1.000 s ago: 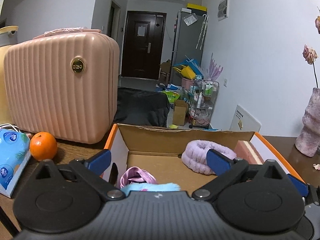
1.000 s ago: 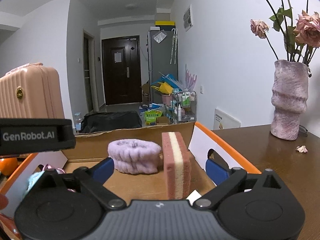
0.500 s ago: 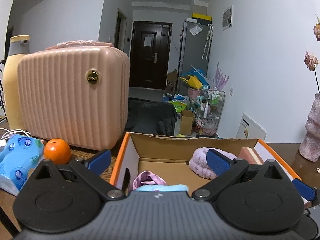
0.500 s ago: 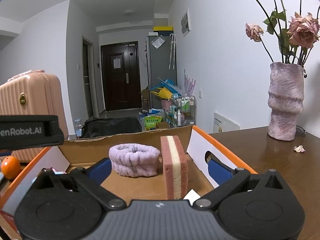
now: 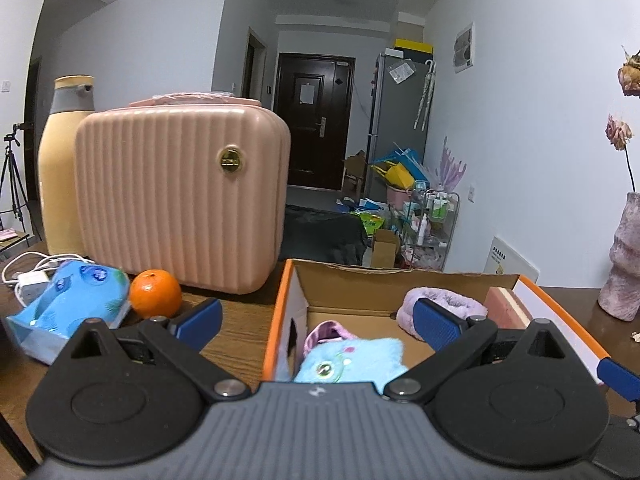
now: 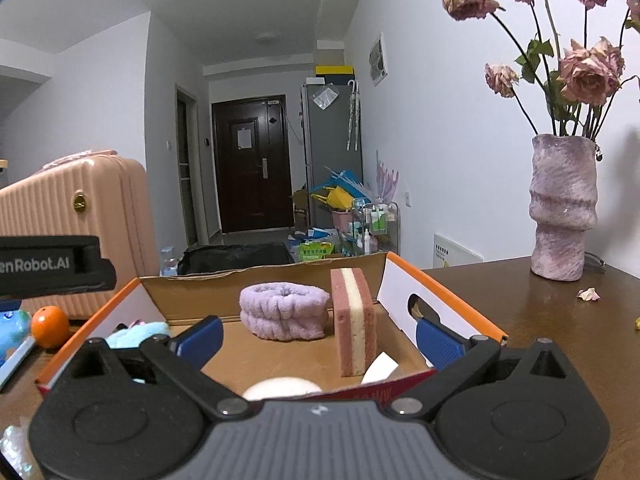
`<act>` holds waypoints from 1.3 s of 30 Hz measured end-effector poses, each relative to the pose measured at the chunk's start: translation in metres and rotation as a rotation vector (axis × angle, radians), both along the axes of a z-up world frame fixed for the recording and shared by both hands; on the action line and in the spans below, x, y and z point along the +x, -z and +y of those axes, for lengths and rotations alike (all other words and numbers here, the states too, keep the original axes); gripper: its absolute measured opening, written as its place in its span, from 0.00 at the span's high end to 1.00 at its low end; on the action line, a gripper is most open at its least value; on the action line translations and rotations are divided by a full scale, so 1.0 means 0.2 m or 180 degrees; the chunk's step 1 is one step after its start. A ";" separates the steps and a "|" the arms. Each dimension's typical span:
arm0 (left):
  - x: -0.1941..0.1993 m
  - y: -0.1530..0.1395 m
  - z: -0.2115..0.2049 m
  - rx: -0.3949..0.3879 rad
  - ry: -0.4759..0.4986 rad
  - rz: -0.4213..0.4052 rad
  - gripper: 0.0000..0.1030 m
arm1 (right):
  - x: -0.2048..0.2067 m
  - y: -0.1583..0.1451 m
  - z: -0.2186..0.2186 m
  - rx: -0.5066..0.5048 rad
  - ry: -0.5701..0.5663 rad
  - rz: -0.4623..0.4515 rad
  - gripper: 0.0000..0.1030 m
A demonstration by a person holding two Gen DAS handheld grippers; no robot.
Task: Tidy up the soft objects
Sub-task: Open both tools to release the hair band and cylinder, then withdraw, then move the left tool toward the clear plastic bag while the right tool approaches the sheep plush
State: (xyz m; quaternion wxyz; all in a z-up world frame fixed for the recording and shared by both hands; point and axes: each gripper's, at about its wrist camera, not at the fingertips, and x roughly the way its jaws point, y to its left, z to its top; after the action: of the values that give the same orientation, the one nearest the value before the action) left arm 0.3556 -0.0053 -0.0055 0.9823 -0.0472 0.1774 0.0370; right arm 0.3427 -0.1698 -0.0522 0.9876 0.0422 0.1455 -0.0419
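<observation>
The cardboard box (image 6: 448, 304) sat open on the wooden table (image 6: 560, 340), and most of the soft things already lay inside it: the lilac headband (image 6: 286, 310) near the box's far wall, the pink-and-cream sponge (image 6: 354, 326) standing on edge just beside it, and the blue plush toy (image 5: 352, 360) with a pink fabric item (image 5: 326, 330) in the box's left near corner. A pale rounded object (image 6: 280, 389) showed at the box's near wall, too hidden to name. The left gripper (image 5: 316, 320) hung spread wide and empty, straddling the box's left wall; the right gripper (image 6: 318, 338) was likewise spread and empty over the box's near edge. The task looked close to finished, so the sensible step was probably a last check or tidy: any reach should come down from above the box, clearing its orange rim before closing on fabric. The middle floor of the box offered free room. Left of the box, the orange (image 5: 156, 294), the blue tissue pack (image 5: 68, 308) and the pink case (image 5: 182, 200) crowded the table, while the vase (image 6: 562, 208) stood well right of it.
</observation>
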 end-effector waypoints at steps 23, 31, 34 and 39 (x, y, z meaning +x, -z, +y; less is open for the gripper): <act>-0.40 0.01 0.20 0.0046 -0.0054 0.0010 0.00 | -0.42 0.00 0.11 -0.0062 -0.0175 -0.0113 0.00; -0.55 0.03 0.27 0.0113 -0.0031 0.0053 0.00 | -0.54 0.01 0.17 -0.0099 -0.0265 -0.0091 0.00; -0.60 0.04 0.31 0.0102 -0.0001 0.0091 0.00 | -0.57 0.01 0.20 -0.0117 -0.0313 -0.0068 0.00; -0.66 0.06 0.36 0.0108 0.0076 0.0134 0.00 | -0.62 0.03 0.25 -0.0150 -0.0406 -0.0036 0.00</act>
State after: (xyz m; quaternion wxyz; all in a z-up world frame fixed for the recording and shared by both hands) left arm 0.2234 0.0666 -0.0169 0.9794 -0.0277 0.1979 0.0292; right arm 0.2191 -0.1197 -0.0579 0.9898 0.0097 0.1412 0.0179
